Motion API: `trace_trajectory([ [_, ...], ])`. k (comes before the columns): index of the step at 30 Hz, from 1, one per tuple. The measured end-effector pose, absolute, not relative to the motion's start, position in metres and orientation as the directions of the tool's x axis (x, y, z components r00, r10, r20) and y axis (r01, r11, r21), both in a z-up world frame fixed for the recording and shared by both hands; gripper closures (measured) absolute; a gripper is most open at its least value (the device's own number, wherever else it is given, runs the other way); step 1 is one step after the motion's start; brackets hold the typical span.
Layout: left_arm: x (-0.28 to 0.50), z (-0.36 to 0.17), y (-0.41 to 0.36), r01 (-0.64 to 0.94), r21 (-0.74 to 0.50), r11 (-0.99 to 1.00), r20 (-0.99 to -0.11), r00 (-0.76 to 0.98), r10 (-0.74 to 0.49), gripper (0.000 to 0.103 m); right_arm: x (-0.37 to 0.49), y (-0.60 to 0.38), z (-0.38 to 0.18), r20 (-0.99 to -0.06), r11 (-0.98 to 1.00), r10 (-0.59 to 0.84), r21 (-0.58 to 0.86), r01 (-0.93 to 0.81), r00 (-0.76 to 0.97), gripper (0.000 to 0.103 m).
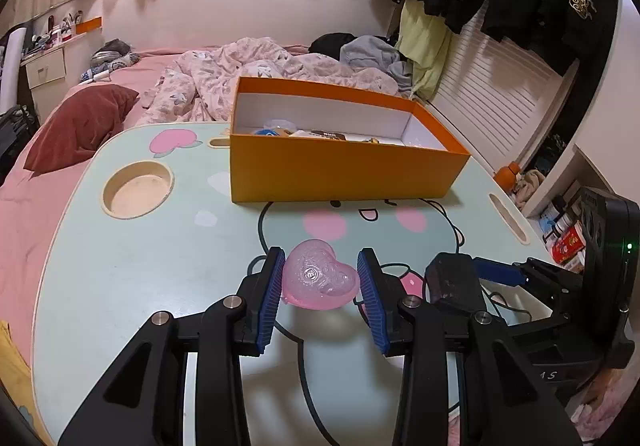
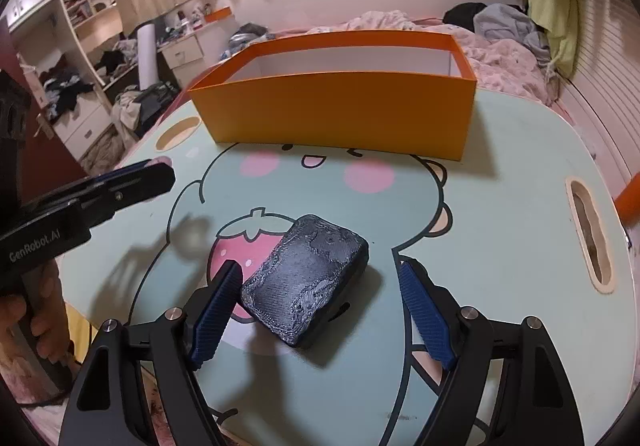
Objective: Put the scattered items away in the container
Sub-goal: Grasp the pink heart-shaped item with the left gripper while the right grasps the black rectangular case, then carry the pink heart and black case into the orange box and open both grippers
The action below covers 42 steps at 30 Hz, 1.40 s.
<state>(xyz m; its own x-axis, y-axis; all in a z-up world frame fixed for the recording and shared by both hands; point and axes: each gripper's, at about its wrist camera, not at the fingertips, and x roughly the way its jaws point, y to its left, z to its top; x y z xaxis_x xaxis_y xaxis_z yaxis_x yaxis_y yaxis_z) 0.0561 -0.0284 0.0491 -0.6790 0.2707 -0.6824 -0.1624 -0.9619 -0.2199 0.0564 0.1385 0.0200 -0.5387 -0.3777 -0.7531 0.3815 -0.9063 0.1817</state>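
Observation:
A translucent pink heart-shaped piece point(image 1: 318, 274) lies on the cartoon table between the fingers of my left gripper point(image 1: 321, 261), which is open around it, its left pad close to the heart's edge. A dark grey rounded block point(image 2: 305, 276) lies on the table between the fingers of my right gripper point(image 2: 320, 276), which is open, its left pad touching or almost touching the block. The block also shows in the left wrist view point(image 1: 454, 278). The orange box point(image 1: 344, 169) stands at the table's far side and holds several small items; it also shows in the right wrist view point(image 2: 340, 113).
The mint-green table point(image 1: 140, 266) has a round cup recess point(image 1: 138, 187) at the far left and a slot point(image 2: 590, 234) at the right edge. A bed with crumpled bedding point(image 1: 248, 73) lies behind. The left gripper point(image 2: 100, 193) shows in the right wrist view.

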Motion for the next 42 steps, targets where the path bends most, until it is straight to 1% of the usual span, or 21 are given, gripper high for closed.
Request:
trace_trajectory([
  [1,0.056,0.049,-0.028,-0.163,-0.22,-0.962,-0.683,-0.678,0.271,0.064,0.057,0.138,0.02,-0.753,-0.908,-0.37,0.168,0.384,-0.545,0.027],
  [2,0.056,0.049,-0.027,-0.165,-0.22,-0.962,-0.684,-0.676,0.272,0.064,0.058,0.137,0.019,-0.753,-0.91,-0.359,0.149,0.388,-0.551,0.038],
  [3,0.056,0.049,-0.027,-0.165,-0.219,-0.962,-0.685,-0.675,0.272,0.064,0.059,0.135,0.019,-0.757,-0.915,-0.332,0.112,0.388,-0.563,0.055],
  [5,0.057,0.049,-0.027,-0.164,-0.219,-0.962,-0.685,-0.676,0.271,0.064,0.06,0.136,0.018,-0.757,-0.924,-0.282,0.049,0.379,-0.589,0.065],
  [9,0.057,0.049,-0.026,-0.163,-0.223,-0.961,-0.683,-0.677,0.274,0.064,0.055,0.148,0.018,-0.742,-0.911,-0.359,0.146,0.387,-0.567,0.065],
  [10,0.057,0.049,-0.026,-0.163,-0.224,-0.961,-0.683,-0.677,0.274,0.064,0.055,0.15,0.019,-0.739,-0.909,-0.364,0.151,0.388,-0.566,0.065],
  [17,0.056,0.058,-0.027,-0.168,-0.22,-0.961,-0.666,-0.693,0.274,0.064,0.055,0.151,0.034,-0.717,-0.91,-0.368,0.145,0.389,-0.592,0.065],
  [22,0.045,0.078,-0.024,-0.182,-0.197,-0.963,-0.635,-0.725,0.267,0.064,0.048,0.149,0.055,-0.683,-0.903,-0.387,0.146,0.403,-0.619,0.065],
  [25,0.029,0.094,-0.019,-0.197,-0.192,-0.961,-0.619,-0.736,0.274,0.064,0.031,0.147,0.071,-0.658,-0.886,-0.433,0.185,0.425,-0.616,0.065],
  [28,0.006,0.109,-0.013,-0.213,-0.187,-0.959,-0.611,-0.739,0.283,0.064,0.008,0.143,0.083,-0.64,-0.902,-0.405,0.165,0.398,-0.653,0.065],
  [31,-0.022,0.124,-0.011,-0.212,-0.191,-0.959,-0.6,-0.748,0.284,0.064,-0.023,0.141,0.092,-0.643,-0.912,-0.39,0.171,0.374,-0.659,0.065],
  [34,-0.059,0.127,-0.006,-0.212,-0.198,-0.957,-0.634,-0.717,0.29,0.064,-0.055,0.141,0.094,-0.651,-0.928,-0.356,0.163,0.335,-0.67,0.065],
  [36,-0.082,0.12,-0.003,-0.186,-0.175,-0.967,-0.646,-0.719,0.255,0.064,-0.074,0.141,0.091,-0.669,-0.934,-0.342,0.163,0.318,-0.66,0.065],
  [37,-0.091,0.114,-0.002,-0.17,-0.164,-0.972,-0.647,-0.725,0.236,0.064,-0.082,0.143,0.088,-0.677,-0.931,-0.353,0.186,0.313,-0.646,0.065],
  [39,-0.114,0.094,0.0,-0.146,-0.16,-0.976,-0.682,-0.698,0.216,0.064,-0.096,0.144,0.08,-0.692,-0.932,-0.356,0.215,0.291,-0.628,0.065],
  [42,-0.133,0.067,-0.002,-0.121,-0.198,-0.973,-0.723,-0.652,0.229,0.064,-0.106,0.144,0.068,-0.701,-0.949,-0.309,0.187,0.252,-0.643,0.065],
])
